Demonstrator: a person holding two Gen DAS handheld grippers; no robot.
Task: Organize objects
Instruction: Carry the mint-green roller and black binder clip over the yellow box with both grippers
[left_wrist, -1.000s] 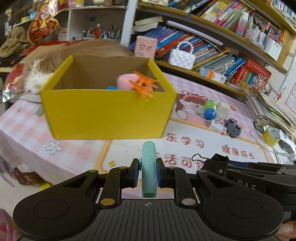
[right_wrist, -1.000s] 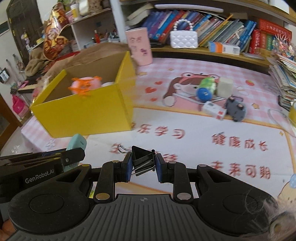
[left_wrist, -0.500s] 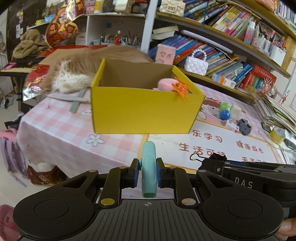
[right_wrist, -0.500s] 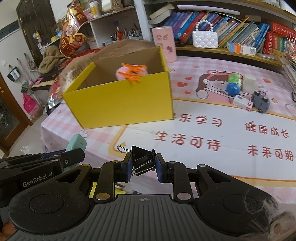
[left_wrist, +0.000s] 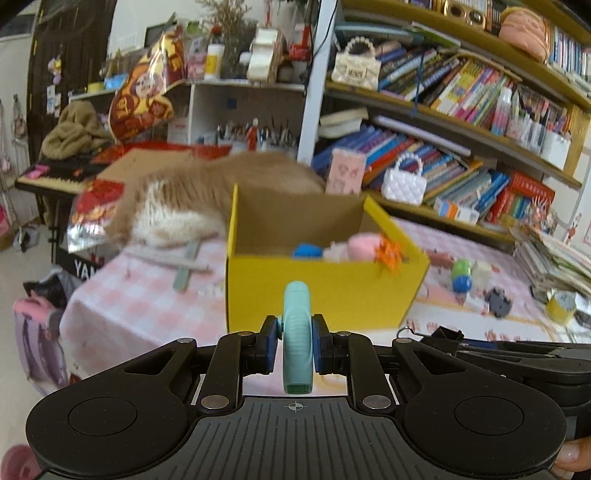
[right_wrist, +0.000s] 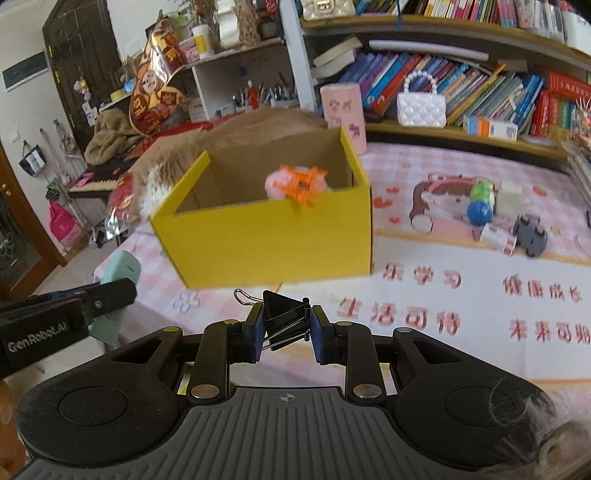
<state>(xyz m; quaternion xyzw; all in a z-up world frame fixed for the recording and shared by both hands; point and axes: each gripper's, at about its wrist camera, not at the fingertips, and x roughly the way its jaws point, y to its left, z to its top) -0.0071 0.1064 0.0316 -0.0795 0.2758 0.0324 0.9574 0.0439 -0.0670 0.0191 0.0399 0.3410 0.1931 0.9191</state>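
Observation:
My left gripper (left_wrist: 295, 341) is shut on a flat mint-green plastic piece (left_wrist: 297, 336) held upright on its edge. My right gripper (right_wrist: 286, 326) is shut on a black binder clip (right_wrist: 284, 317) with wire handles. Both hover off the near edge of the table, in front of an open yellow cardboard box (left_wrist: 321, 291) (right_wrist: 266, 236). Inside the box lie a pink toy with orange spikes (right_wrist: 297, 184) (left_wrist: 373, 249) and a blue item (left_wrist: 308, 251). The left gripper with the mint-green plastic piece (right_wrist: 114, 295) shows at the left of the right wrist view.
A pink checked tablecloth (right_wrist: 443, 295) with a printed mat covers the table. To the right of the box lie a green-and-blue toy (right_wrist: 480, 203), a white block (right_wrist: 509, 197), a dark toy car (right_wrist: 530, 234) and a yellow tape roll (left_wrist: 561, 304). A furry animal (left_wrist: 207, 199) lies behind the box; bookshelves stand behind.
Both grippers have drawn back and risen from the table, so the yellow box looks smaller and farther away. Each still holds the same thing.

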